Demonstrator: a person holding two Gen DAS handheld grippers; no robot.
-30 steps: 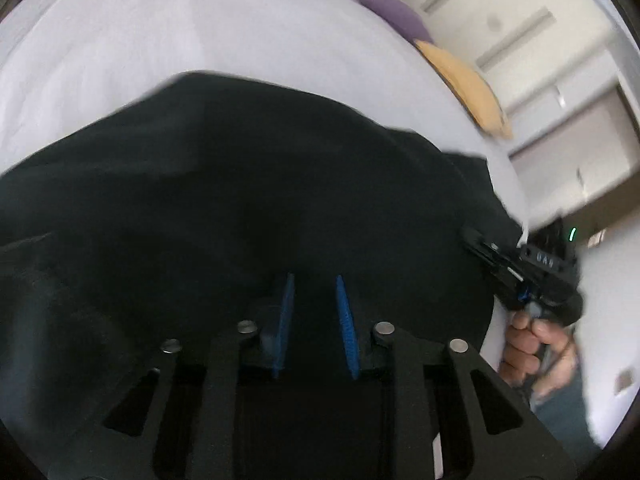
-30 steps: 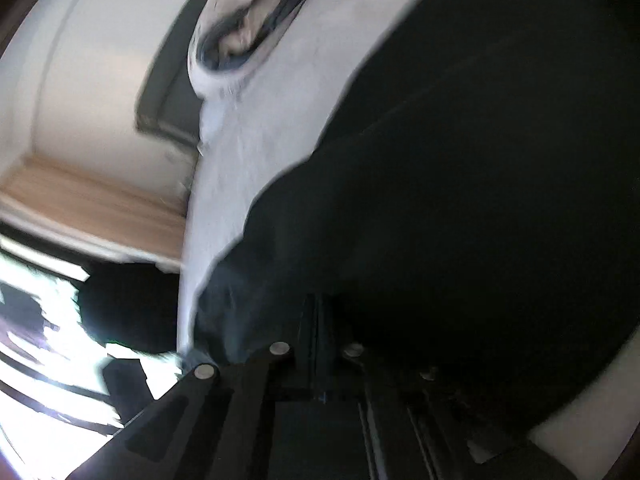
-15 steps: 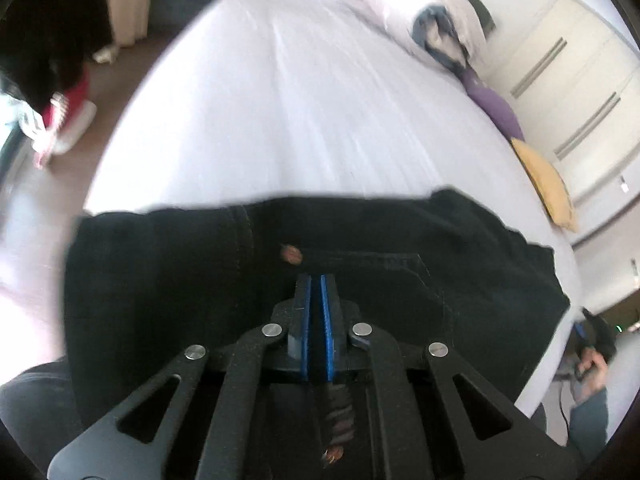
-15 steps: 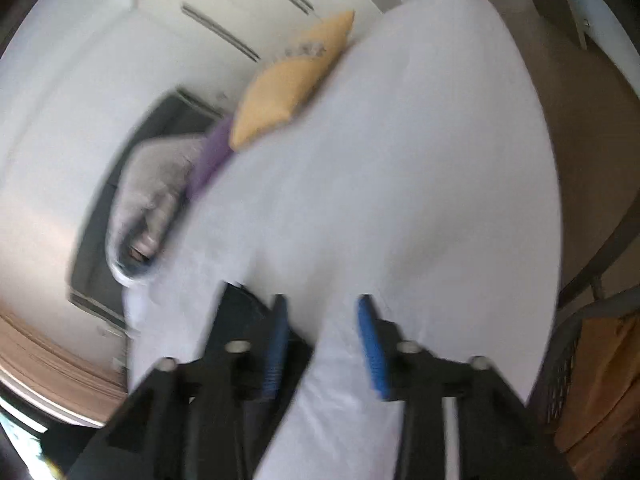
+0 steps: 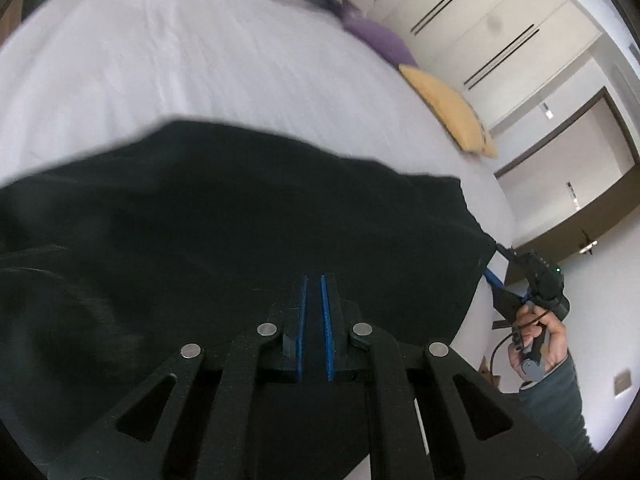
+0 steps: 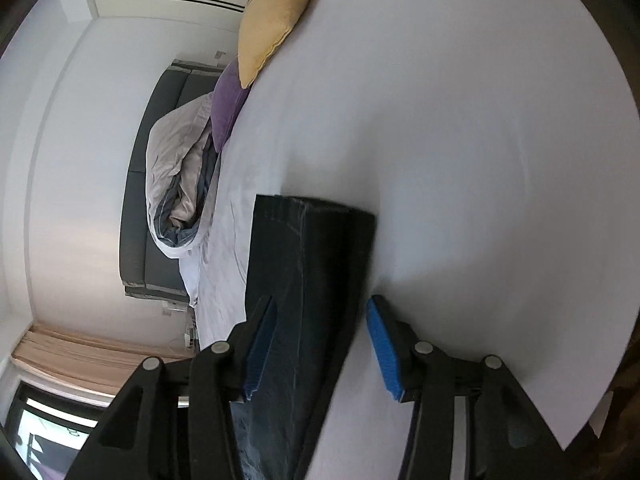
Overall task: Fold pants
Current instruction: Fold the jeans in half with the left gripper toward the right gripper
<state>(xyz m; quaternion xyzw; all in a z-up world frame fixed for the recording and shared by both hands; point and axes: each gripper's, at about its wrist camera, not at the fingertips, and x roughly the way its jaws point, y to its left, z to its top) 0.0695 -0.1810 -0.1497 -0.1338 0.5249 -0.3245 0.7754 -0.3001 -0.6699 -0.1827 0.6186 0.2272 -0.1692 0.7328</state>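
Pants (image 5: 248,240) of black fabric lie spread across the near part of the white bed (image 5: 200,60), and we see them filling most of the lower half of the left wrist view. Our left gripper (image 5: 313,280) is pressed low over the cloth, its blue-lined fingers (image 5: 325,312) drawn nearly together with only a thin slot between them; dark fabric fills that slot, but we cannot tell for sure whether they pinch it or merely rest above it.

At the right edge of that view our right hand (image 5: 538,344) holds the right gripper (image 6: 320,308) just at the corner of the pants near the bed's edge. From the right wrist view, its fingers (image 6: 384,344) stand wide apart, and a narrow end of the pants (image 6: 304,280), showing a folded edge and stitched seams, lies between them. The left finger is close beside the cloth; the right finger is apart from it, over bare sheet.

Farther up the bed we see a yellow pillow (image 5: 452,116) and a purple pillow (image 5: 380,40) side by side along the edge, with a rumpled duvet (image 6: 180,184) bunched against the dark headboard (image 6: 138,208). White wardrobe doors (image 5: 500,20) stand beyond the bed.
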